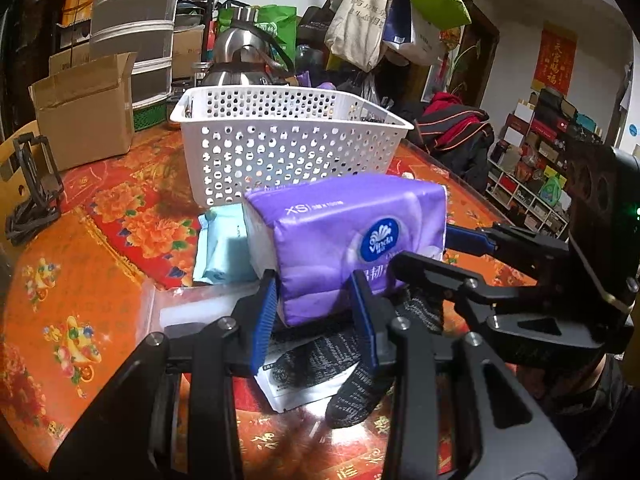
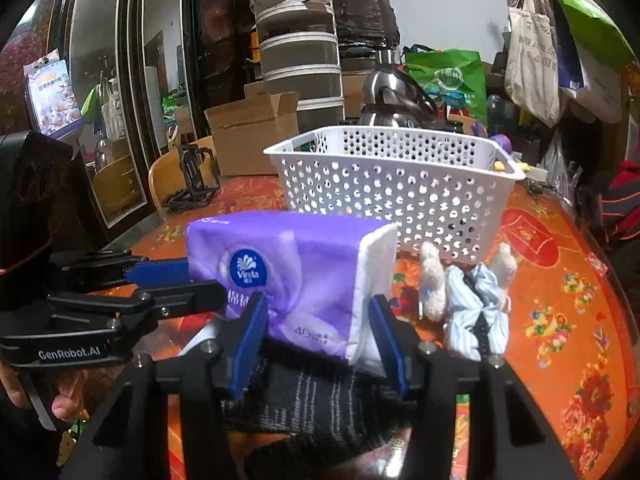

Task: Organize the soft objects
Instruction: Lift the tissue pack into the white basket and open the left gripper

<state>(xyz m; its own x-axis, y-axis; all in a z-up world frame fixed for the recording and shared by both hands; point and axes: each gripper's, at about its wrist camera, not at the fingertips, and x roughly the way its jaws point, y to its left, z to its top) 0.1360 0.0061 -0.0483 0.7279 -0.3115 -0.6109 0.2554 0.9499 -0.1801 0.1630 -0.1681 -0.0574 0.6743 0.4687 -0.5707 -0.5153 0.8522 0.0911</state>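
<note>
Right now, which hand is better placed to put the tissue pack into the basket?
Neither alone: left tongs and right tongs both clamp the tissue pack. Left, narrowly: the basket stands straight ahead in its view, and off to the right in the right hand's view.

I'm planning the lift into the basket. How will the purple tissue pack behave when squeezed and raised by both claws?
The purple tissue pack probably gives under pressure: its wrap dents where the left claw pinches it. It looks light for its bulk, being paper. The glossy film may slip, so the right claw gripping the other end likely helps.
</note>
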